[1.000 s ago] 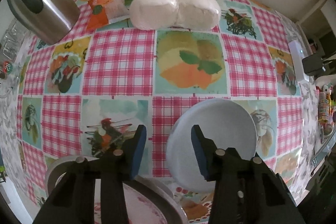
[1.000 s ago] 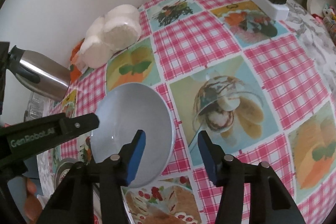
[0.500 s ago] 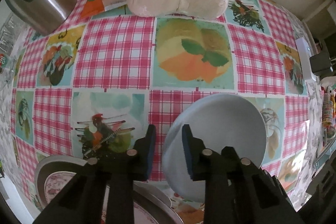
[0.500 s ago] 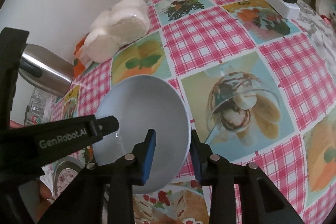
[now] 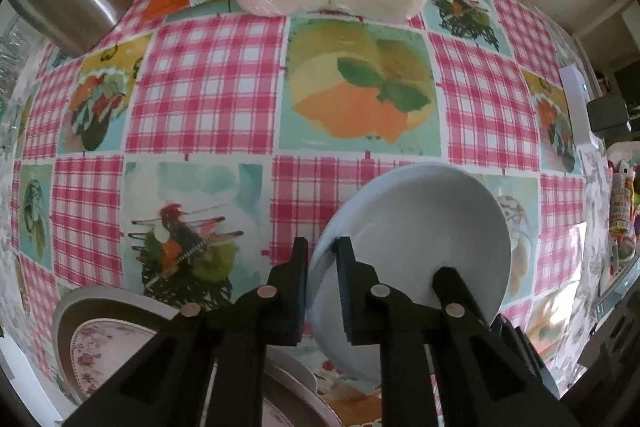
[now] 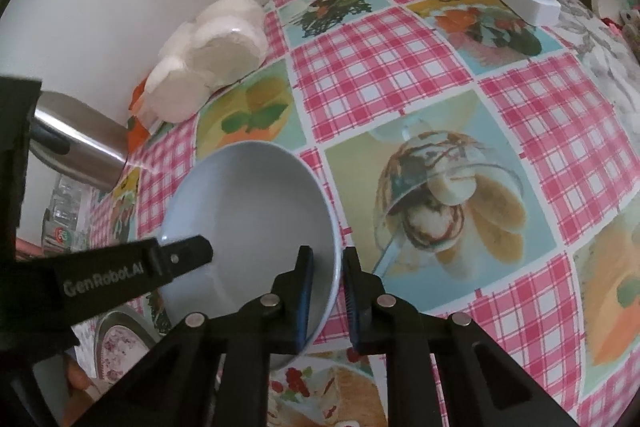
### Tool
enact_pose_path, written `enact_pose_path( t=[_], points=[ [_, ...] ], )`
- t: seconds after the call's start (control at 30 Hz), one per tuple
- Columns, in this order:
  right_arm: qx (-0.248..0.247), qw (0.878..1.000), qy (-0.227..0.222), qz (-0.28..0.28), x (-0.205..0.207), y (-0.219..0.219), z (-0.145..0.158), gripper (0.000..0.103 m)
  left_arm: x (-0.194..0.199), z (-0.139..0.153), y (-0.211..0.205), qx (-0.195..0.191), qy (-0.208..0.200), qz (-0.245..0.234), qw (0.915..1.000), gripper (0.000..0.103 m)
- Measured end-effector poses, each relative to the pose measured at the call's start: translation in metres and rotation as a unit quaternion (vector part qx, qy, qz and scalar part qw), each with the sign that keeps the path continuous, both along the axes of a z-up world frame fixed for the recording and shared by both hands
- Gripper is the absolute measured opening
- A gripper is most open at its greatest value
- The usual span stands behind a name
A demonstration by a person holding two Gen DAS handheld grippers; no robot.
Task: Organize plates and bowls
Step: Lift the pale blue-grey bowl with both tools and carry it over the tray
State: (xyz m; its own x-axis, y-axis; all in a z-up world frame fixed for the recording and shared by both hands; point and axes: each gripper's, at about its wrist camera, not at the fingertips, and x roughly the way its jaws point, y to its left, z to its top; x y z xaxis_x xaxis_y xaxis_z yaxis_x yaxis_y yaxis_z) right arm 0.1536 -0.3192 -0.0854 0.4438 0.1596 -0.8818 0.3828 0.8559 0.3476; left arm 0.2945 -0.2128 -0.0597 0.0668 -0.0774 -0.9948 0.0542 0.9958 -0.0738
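The checked tablecloth (image 5: pixel 208 87) carries the pale blue bowl (image 5: pixel 420 239), tilted, near its front edge. A floral plate (image 5: pixel 104 343) lies left of the bowl. The 2 grippers, left gripper (image 5: pixel 322 291) and right gripper (image 6: pixel 325 297), each pinch the bowl's rim, jaws narrow.

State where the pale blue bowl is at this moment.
The pale blue bowl sits low and centre-left in the right wrist view, its rim pinched by the right gripper and left gripper, beside the floral plate.

Both wrist views close, angled down over table (wallward); share bowl (image 5: pixel 424 227) (image 6: pixel 256 211).
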Motion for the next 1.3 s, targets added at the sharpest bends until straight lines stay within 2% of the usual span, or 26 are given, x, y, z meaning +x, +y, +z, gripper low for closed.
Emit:
enact_pose_path(
  t=[0.23, 0.47, 0.73, 0.83, 1.07, 1.3],
  points=[
    [-0.001, 1.0, -0.004, -0.012, -0.007, -0.015, 0.001, 0.016, -0.009, -0.005, -0.016, -0.011, 0.003, -0.012, 0.9999, 0.015],
    [0.023, 1.0, -0.007, -0.014, -0.01, -0.02, -0.004, 0.016, -0.017, -0.008, -0.02, -0.022, -0.007, -0.009, 0.9997, 0.015],
    [-0.032, 0.999, -0.013, 0.015, -0.01, -0.006, 0.006, 0.017, -0.024, -0.001, -0.007, -0.032, -0.012, -0.01, 0.9994, 0.015],
    [-0.032, 0.999, -0.019, 0.014, -0.012, -0.006, 0.011, 0.017, -0.026, 0.009, -0.004, -0.036, -0.021, -0.012, 0.9991, 0.015],
    [-0.04, 0.998, -0.05, 0.017, -0.022, 0.002, 0.045, 0.017, -0.034, 0.059, 0.011, -0.035, -0.064, -0.019, 0.9972, 0.016],
    [-0.034, 0.996, -0.079, 0.032, -0.035, 0.026, 0.077, 0.018, -0.055, 0.095, 0.044, -0.044, -0.095, 0.003, 0.9945, 0.016]
  ],
)
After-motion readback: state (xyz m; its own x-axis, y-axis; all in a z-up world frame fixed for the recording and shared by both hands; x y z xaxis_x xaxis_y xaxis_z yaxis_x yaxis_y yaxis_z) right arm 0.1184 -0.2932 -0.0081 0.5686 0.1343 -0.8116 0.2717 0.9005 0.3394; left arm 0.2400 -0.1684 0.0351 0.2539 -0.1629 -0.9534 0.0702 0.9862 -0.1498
